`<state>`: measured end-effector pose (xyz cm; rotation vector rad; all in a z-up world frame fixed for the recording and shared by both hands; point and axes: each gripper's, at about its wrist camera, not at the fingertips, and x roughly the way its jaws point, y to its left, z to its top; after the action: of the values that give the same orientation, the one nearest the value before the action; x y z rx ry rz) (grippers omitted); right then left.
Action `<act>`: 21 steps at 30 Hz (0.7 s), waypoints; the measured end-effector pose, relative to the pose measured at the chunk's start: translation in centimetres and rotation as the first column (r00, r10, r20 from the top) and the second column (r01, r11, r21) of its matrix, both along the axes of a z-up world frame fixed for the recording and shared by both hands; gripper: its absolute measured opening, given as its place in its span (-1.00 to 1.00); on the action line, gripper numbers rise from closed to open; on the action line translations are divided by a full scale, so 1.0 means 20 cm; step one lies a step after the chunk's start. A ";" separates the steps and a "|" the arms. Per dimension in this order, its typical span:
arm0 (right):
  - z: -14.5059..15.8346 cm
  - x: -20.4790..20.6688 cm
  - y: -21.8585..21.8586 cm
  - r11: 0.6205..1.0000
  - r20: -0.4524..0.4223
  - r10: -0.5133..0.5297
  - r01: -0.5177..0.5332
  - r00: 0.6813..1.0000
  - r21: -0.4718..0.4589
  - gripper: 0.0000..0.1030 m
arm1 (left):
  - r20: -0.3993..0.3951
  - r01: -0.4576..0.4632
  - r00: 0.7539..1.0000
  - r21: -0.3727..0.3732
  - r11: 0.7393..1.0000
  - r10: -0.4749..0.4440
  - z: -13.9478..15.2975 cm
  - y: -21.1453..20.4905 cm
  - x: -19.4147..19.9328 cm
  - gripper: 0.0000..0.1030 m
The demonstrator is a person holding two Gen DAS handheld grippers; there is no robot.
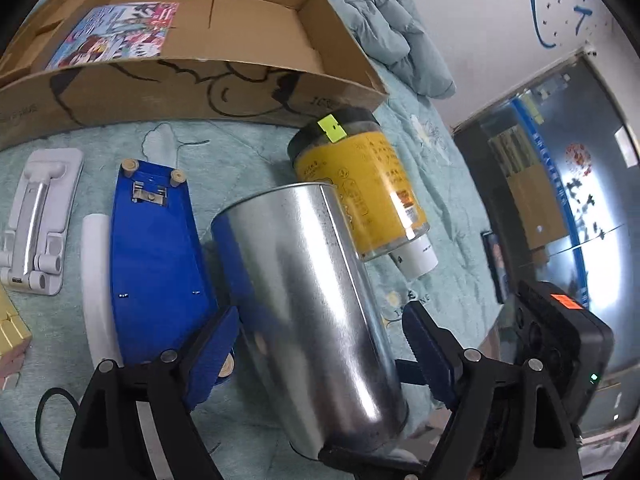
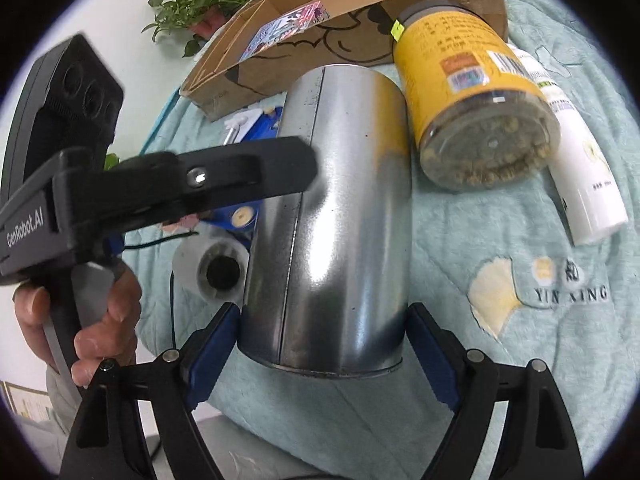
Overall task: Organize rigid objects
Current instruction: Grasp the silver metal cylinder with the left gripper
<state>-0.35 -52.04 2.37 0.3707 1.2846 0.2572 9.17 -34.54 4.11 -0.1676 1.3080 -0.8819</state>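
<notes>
Metal can, bare silver with a side seam, lies tilted on the teal quilt, base end toward the right wrist camera. Right gripper straddles that base end: blue pads sit against both sides of the can, so it reads as gripped, jaws wide. In the left wrist view the left gripper brackets the same can partway along; left pad close to the wall, right pad stands apart from it (open, not pressing). The left gripper's black finger crosses in front of the can in the right view; a person's hand holds its handle.

Surface: bed quilt, pale teal, with a yellow ginkgo-leaf motif and lettering. Room: white wall with blue drawing, dark glass panel at the far right, potted green plant by the wall.

Around the can:
- yellow-labelled clear jar, lying down, touching the can's far end; dried bits visible through its base.
- white bottle just beside the jar, partly behind it.
- blue stapler-like object, underside up, just left of the can.
- white roll beside it.
- white folding stand further left.
- shallow cardboard box beyond, a colourful booklet inside.
- crumpled teal duvet behind the box.
</notes>
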 end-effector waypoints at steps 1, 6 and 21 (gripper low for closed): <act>0.00 0.00 0.01 1.000 -0.004 0.006 -0.006 1.000 -0.004 0.64 | 0.018 0.010 1.000 0.024 1.000 -0.010 0.01 -0.03 -0.02 0.62; -0.02 -0.04 -0.06 0.999 -0.015 0.000 0.000 1.000 0.036 0.64 | 0.041 0.025 0.999 0.106 0.994 -0.029 0.00 -0.09 -0.05 0.63; 0.01 -0.24 -0.17 0.994 -0.013 -0.028 0.029 1.000 0.110 0.64 | -0.008 0.058 0.998 0.171 0.984 -0.058 -0.07 -0.16 -0.09 0.72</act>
<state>-5.06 -55.52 2.54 0.4850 1.2783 0.3026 7.34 -37.64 2.65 0.0036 1.3907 -0.8141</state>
